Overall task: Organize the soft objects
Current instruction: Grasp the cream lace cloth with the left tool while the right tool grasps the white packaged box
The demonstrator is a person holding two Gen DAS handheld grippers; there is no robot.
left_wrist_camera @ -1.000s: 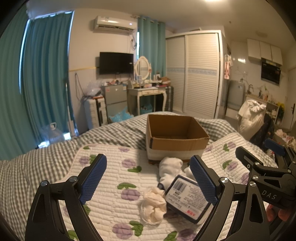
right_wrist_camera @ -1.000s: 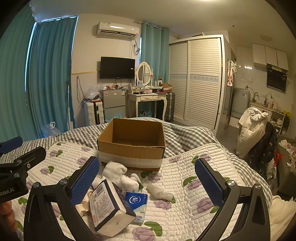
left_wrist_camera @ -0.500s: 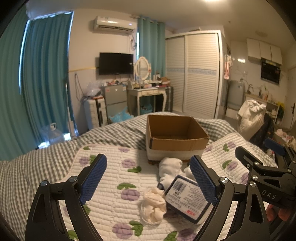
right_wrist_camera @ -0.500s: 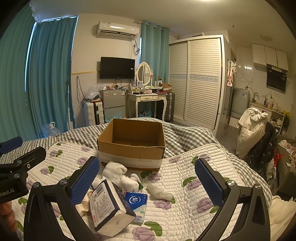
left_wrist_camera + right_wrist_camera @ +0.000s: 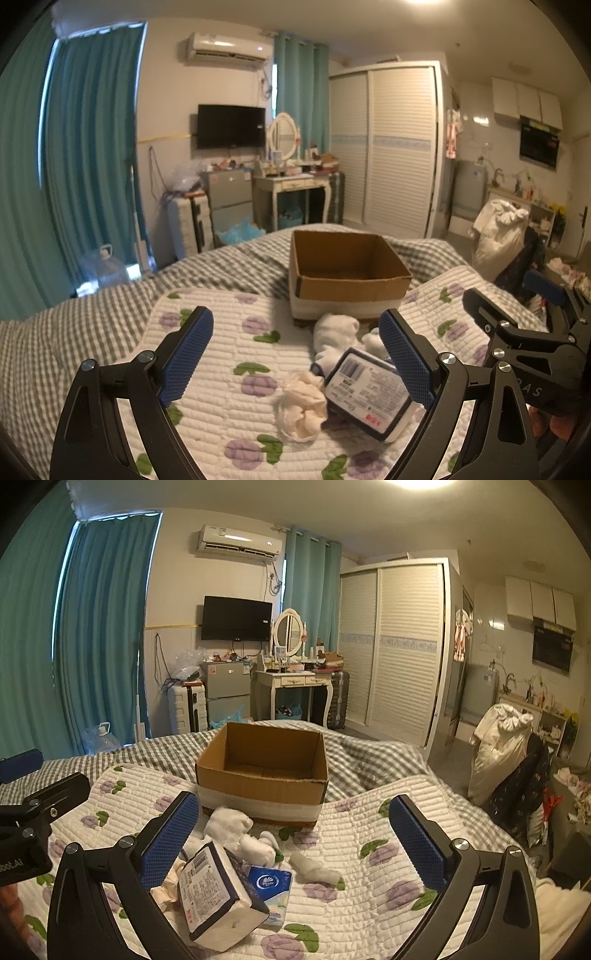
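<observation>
An open, empty cardboard box (image 5: 347, 273) (image 5: 263, 775) stands on the quilted mat at the bed's middle. In front of it lie soft items: a white sock bundle (image 5: 334, 332) (image 5: 231, 821), a cream crumpled cloth (image 5: 301, 404), a large tissue pack with a barcode label (image 5: 369, 393) (image 5: 214, 893), a small blue tissue pack (image 5: 271, 888) and a rolled white sock (image 5: 314, 867). My left gripper (image 5: 295, 354) is open and empty, above the pile's left side. My right gripper (image 5: 295, 843) is open and empty, above the pile's right side.
The flower-print quilted mat (image 5: 229, 343) lies over a grey checked bedspread (image 5: 55, 332). Beyond the bed stand a dressing table (image 5: 295, 686), a small fridge (image 5: 225, 690), a suitcase (image 5: 184, 709) and a sliding wardrobe (image 5: 395, 646). A chair with clothes (image 5: 506, 749) is at the right.
</observation>
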